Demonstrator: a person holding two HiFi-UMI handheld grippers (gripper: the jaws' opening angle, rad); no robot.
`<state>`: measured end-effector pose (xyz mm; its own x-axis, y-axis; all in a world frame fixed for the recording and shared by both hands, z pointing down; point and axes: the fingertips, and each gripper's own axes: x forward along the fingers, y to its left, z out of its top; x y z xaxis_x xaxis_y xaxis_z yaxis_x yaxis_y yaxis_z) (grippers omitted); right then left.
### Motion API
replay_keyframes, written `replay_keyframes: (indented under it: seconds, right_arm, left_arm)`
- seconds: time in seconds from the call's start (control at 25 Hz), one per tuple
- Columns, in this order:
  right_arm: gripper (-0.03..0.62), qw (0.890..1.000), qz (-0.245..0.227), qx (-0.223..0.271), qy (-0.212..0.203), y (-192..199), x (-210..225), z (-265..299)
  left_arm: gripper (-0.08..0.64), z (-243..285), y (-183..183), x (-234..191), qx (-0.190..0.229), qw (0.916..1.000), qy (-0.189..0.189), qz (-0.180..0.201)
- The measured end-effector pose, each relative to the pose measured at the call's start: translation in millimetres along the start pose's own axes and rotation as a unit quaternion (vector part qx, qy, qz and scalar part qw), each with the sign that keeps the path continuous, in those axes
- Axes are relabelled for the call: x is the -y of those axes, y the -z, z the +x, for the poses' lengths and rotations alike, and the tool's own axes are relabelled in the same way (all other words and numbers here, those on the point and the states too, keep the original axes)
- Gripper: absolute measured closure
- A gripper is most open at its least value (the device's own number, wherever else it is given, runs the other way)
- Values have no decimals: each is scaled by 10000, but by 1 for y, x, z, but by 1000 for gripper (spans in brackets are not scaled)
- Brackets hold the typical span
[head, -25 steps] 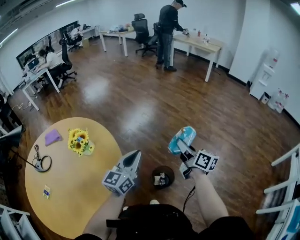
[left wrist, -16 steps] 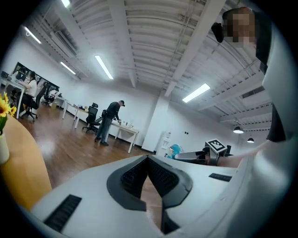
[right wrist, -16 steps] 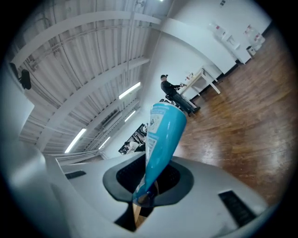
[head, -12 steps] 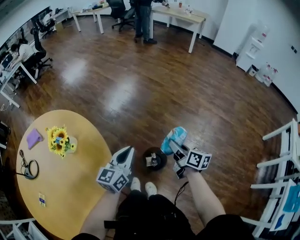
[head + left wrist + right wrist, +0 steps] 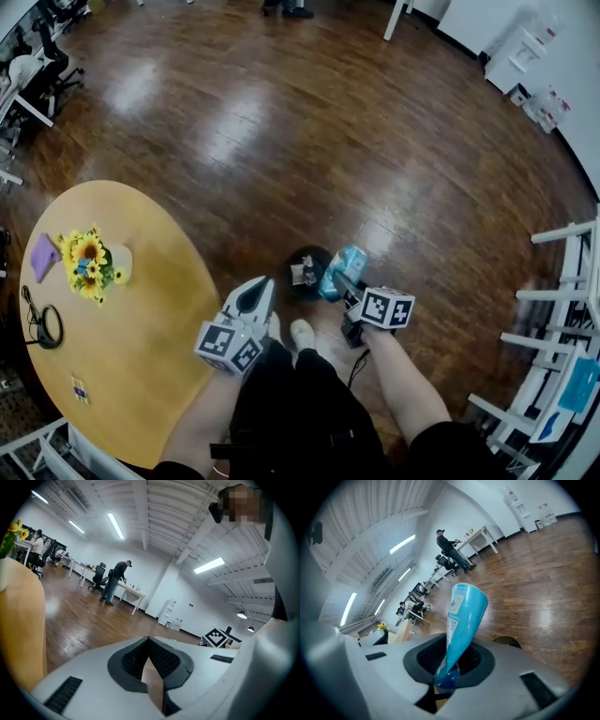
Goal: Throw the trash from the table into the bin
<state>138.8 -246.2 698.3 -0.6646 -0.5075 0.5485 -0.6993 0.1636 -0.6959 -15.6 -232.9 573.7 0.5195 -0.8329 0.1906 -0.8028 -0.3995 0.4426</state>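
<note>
Clearly the right hand-held gripper (image 5: 339, 281) pinches a blue packet (image 5: 345, 265) by its end, just beside the bin (image 5: 302, 272) on the floor (seemingly poised to drop); the left hand-held gripper (image 5: 255, 292), closed and empty, hangs aside.

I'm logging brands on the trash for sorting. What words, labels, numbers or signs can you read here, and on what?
Nothing here reads as legible words.
Blue packet: white label with print, too blurred to read.
Marker cubes: black-and-white square codes, no letters.
Small card on the table: print too small to read.
Trash in the bin: too small to read.
</note>
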Motion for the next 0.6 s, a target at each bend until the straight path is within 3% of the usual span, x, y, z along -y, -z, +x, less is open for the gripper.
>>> replay_keyframes:
  seconds: [0.12,0.24,0.32,0.44,0.6]
  right_arm:
    - [545,9992,-136,-279,253,22,16,16]
    - [545,9936,-644,-740,561,48,33,32]
    - [545,9826,-1239,-1056,899,64,47,40]
    - [545,9570,-2201,-1364,1309,77,62,52]
    - [545,9379,-2638,-1597,1592,86,74,68]
  left_arm:
    - [557,8,24,-15,-129,9997,-231,3]
    - [557,11,49,-25,-293,9986,-421,-122]
    - [557,13,66,-27,-452,9979,-433,-163]
    - [558,16,84,-33,-633,9967,-462,-214]
    - [558,19,97,-44,-779,9952,-530,-257]
